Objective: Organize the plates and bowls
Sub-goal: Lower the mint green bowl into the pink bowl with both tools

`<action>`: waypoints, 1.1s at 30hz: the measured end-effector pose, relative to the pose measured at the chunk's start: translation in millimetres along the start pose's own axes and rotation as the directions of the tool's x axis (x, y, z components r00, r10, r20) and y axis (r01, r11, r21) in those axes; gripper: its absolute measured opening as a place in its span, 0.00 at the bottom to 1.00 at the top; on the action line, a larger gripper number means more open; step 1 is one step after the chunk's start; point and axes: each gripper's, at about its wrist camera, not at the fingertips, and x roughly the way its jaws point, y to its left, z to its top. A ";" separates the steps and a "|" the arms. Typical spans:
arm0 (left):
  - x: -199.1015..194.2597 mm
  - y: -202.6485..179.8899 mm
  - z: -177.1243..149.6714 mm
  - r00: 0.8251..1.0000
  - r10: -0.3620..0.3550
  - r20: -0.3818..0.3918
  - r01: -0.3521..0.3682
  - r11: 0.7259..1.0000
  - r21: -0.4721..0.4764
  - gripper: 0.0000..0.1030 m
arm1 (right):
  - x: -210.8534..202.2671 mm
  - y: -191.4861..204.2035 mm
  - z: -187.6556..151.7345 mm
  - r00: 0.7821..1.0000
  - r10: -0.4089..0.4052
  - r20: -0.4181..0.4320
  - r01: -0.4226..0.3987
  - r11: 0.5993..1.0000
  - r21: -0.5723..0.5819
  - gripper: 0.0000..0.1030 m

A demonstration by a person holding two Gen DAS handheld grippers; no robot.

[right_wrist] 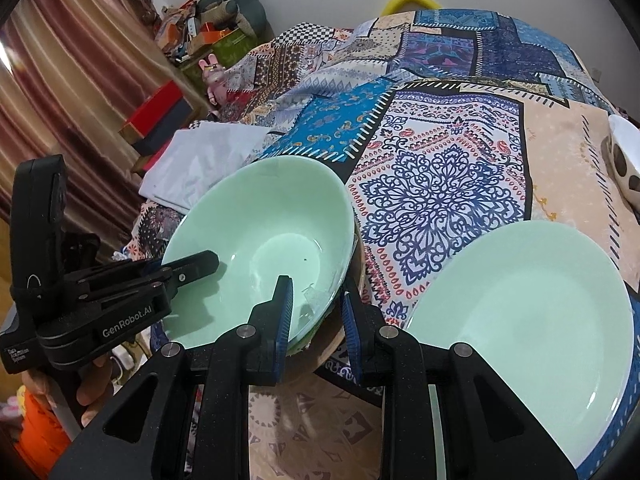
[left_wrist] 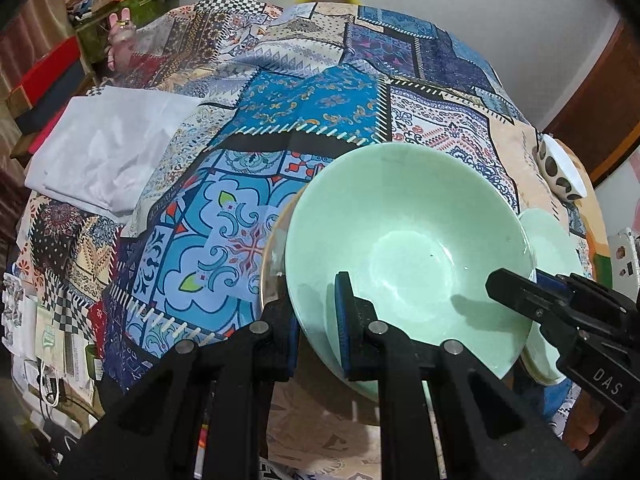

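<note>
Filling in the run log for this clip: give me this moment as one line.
left hand-held gripper: shut on green bowl rim | right hand-held gripper: shut on same bowl's opposite rim | green plate: beside, on patchwork cloth

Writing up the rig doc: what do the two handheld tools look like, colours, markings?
Both tools are matte black plastic linkages with silver pivot pins and blue pads lining the fingers. The left tool carries white "GenRobot.AI" lettering on its body and a black camera block on top. The right tool shows white "DAS" lettering. No cables or sleeves are visible.
</note>
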 end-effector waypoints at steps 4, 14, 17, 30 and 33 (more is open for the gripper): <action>0.1 -1.8 -1.2 1.000 0.018 0.006 -0.018 1.000 0.020 0.15 | -0.5 -0.3 -0.6 1.000 0.013 -0.008 -0.013 1.000 0.001 0.24; -2.0 -3.7 -4.8 1.000 0.029 0.001 -0.029 0.999 0.036 0.15 | -2.9 -0.3 -4.1 0.999 0.025 -0.027 -0.025 1.000 -0.001 0.25; -1.0 -4.8 -6.2 0.999 0.037 -0.001 -0.037 0.999 0.037 0.15 | -7.1 -1.7 -6.2 0.999 0.013 -0.029 -0.013 1.000 -0.006 0.25; -7.8 -12.1 -5.5 0.998 0.063 -0.006 -0.063 0.995 0.076 0.16 | -21.4 -7.2 -13.6 1.000 0.007 0.003 -0.007 1.000 -0.019 0.25; -10.2 -14.8 -3.9 0.997 0.079 -0.014 -0.078 0.993 0.087 0.16 | -28.5 -12.5 -14.8 1.000 0.000 0.017 0.000 1.000 -0.013 0.25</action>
